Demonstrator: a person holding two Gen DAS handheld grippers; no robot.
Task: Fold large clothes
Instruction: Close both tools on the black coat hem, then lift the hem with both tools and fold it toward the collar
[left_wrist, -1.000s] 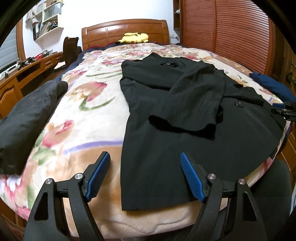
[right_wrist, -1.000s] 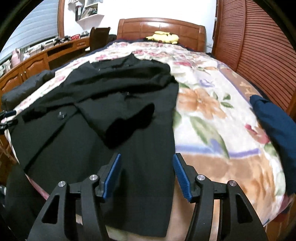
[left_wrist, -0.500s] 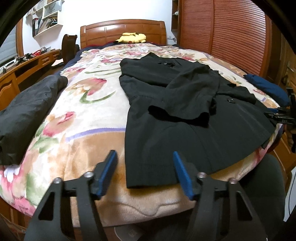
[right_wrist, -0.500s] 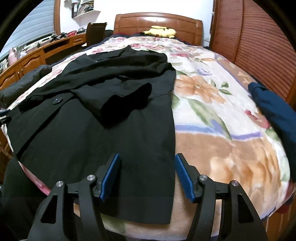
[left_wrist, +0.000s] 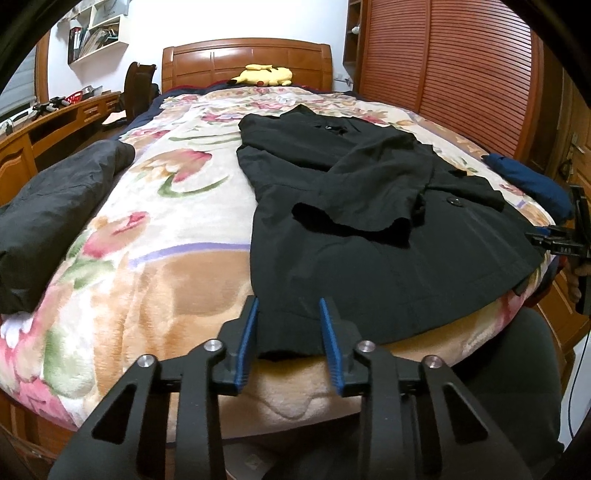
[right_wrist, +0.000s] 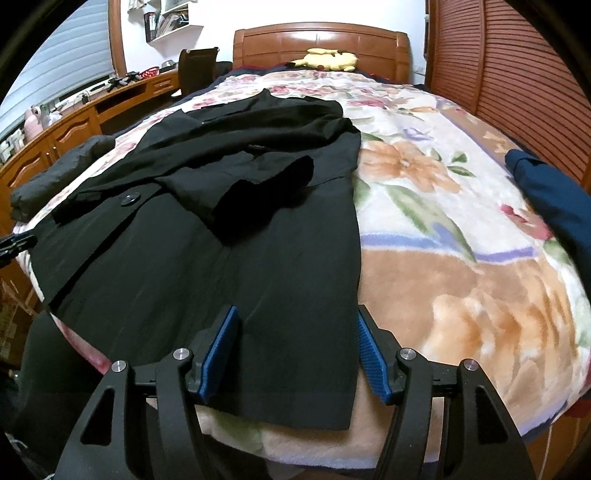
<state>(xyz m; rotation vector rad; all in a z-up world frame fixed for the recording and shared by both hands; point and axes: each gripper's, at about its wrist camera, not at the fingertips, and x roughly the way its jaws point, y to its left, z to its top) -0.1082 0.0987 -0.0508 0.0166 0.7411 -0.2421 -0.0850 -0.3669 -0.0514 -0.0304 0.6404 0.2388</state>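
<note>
No text can be read with certainty; a small white marking on the right tool (left_wrist: 565, 243) is too blurred.

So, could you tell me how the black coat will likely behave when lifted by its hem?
The black coat drapes over the bed's edge, so it will probably sag limply. Its folded sleeve lies loose and may slide off.

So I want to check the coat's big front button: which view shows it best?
The left wrist view: the button sits clear on the black coat, well lit. The right wrist view shows the button too, smaller and nearer the picture's edge.
</note>
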